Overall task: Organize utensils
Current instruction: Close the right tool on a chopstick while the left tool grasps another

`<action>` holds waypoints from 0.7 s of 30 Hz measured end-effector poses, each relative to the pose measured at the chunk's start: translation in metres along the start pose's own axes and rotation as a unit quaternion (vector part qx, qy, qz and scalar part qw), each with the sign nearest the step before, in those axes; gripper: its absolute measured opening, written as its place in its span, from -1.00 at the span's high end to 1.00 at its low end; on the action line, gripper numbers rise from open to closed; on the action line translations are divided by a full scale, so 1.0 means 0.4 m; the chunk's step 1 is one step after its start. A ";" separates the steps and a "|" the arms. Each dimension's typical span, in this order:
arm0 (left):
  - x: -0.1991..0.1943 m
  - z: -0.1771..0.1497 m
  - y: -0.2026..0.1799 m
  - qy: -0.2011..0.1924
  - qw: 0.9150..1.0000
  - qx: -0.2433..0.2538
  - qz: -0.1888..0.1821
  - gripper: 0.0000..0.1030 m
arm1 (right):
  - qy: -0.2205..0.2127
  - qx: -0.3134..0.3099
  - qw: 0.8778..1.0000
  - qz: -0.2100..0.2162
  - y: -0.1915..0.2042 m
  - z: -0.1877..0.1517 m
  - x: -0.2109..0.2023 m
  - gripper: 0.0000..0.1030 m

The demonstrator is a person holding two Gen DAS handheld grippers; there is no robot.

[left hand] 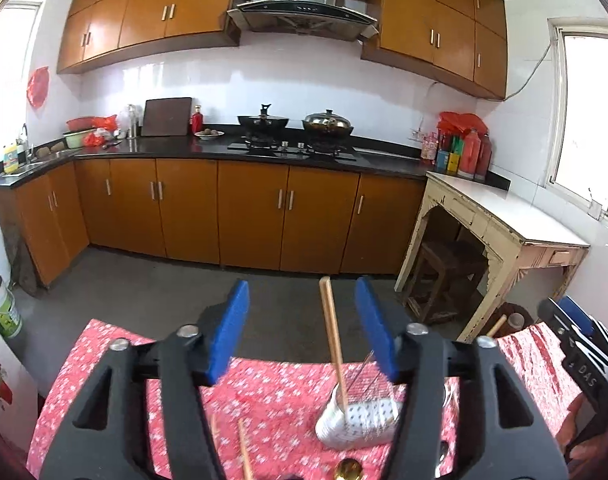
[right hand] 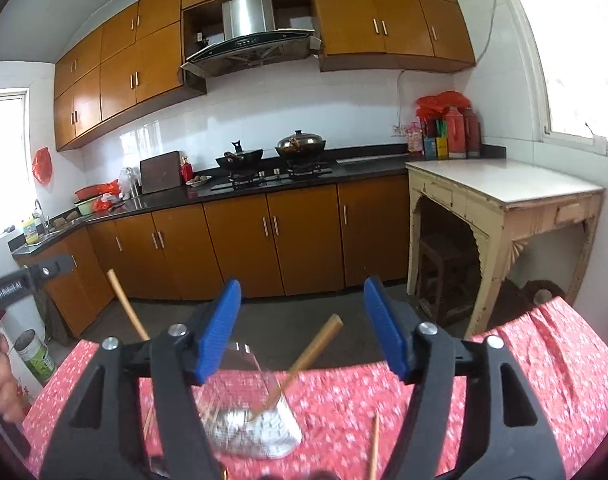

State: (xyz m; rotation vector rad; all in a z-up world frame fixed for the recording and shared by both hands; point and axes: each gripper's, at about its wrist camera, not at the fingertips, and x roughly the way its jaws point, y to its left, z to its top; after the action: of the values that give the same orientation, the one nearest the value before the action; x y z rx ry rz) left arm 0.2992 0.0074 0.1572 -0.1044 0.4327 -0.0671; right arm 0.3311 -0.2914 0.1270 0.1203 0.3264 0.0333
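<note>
Left tool [left hand: 302, 328]: we see its blue pads spread, pinching nothing.
Right tool [right hand: 302, 328]: spread, empty; the left tool's body reads "GenRobot.AI".
Holder: white perforated utensil holder [left hand: 359, 420] on the red floral table [left hand: 264, 400], below our tools, with a wooden chopstick [left hand: 331, 328] inside.

Utensil holder [right hand: 260, 428] motion-blurred; gold spoon [left hand: 347, 474] cut off by bottom edge

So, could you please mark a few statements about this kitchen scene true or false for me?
1. Both claws stand open: left claw, right claw. True.
2. A wooden stick stands in the holder. True.
3. The tablecloth is plain blue. False: it is red with small white flowers.
4. Both pots on the stove lack lids. False: the black wok and the steel pot are lidded.
</note>
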 end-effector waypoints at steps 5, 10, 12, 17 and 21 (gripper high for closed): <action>-0.101 -0.094 0.073 -0.012 1.000 -0.002 0.013 -0.54 | 0.019 0.003 1.000 -0.010 -0.056 -0.093 -0.095 -0.39; -0.162 -0.228 0.144 0.003 0.999 0.000 0.035 -0.57 | 0.063 0.017 0.997 -0.032 -0.133 -0.232 -0.155 -0.38; -0.176 -0.285 0.170 0.014 0.999 0.001 0.050 -0.57 | 0.086 0.022 0.995 -0.048 -0.166 -0.302 -0.172 -0.38; -0.196 -0.402 0.213 0.031 0.996 0.010 0.079 -0.57 | 0.144 0.035 0.986 -0.077 -0.223 -0.451 -0.176 -0.25; -0.200 -0.476 0.240 0.053 0.994 0.002 0.092 -0.57 | 0.180 0.044 0.979 -0.083 -0.246 -0.541 -0.180 -0.05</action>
State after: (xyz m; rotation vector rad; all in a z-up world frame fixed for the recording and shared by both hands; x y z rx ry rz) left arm 0.1507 0.0931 0.0076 -0.0578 0.5471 0.1079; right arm 0.1947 -0.3686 -0.0658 0.1741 0.6998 -0.1268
